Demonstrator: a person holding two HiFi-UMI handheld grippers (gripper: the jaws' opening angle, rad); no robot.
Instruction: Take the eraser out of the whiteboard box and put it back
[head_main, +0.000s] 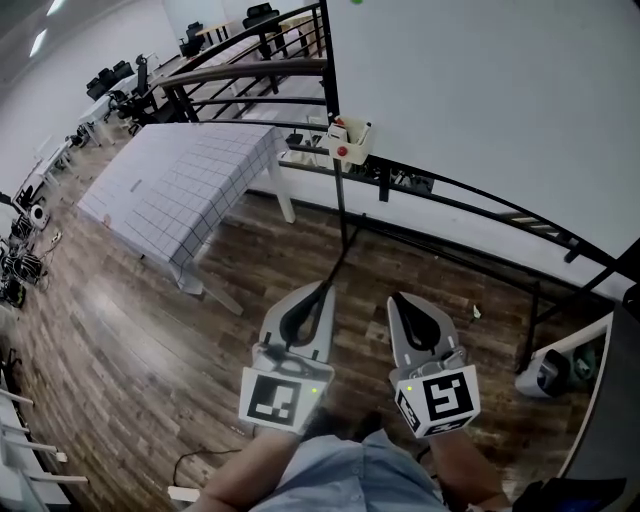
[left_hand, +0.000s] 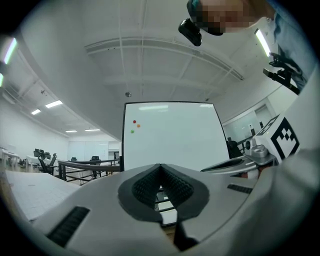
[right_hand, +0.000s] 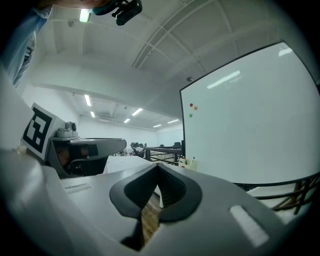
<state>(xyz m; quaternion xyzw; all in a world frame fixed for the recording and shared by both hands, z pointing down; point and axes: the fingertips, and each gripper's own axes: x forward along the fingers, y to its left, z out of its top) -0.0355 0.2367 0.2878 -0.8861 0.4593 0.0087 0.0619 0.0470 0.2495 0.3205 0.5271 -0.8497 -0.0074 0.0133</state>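
1. Two tools: the left tool (head_main: 318, 300) and the right tool (head_main: 405, 312) sit side by side and level. Both have their jaws closed tip to tip, with nothing held.
2. One whiteboard (head_main: 480, 110) stands ahead. One whiteboard box (head_main: 350, 138) hangs at its lower left corner, well apart from both tools. Red bits show on it, but the eraser can't be singled out.
3. One grid-cloth worktop (head_main: 180, 180) stands left of the board.
4. The gripper views show three coloured dots (left_hand: 134, 121) on the board. Only the head view shows the wood floor (head_main: 150, 330).
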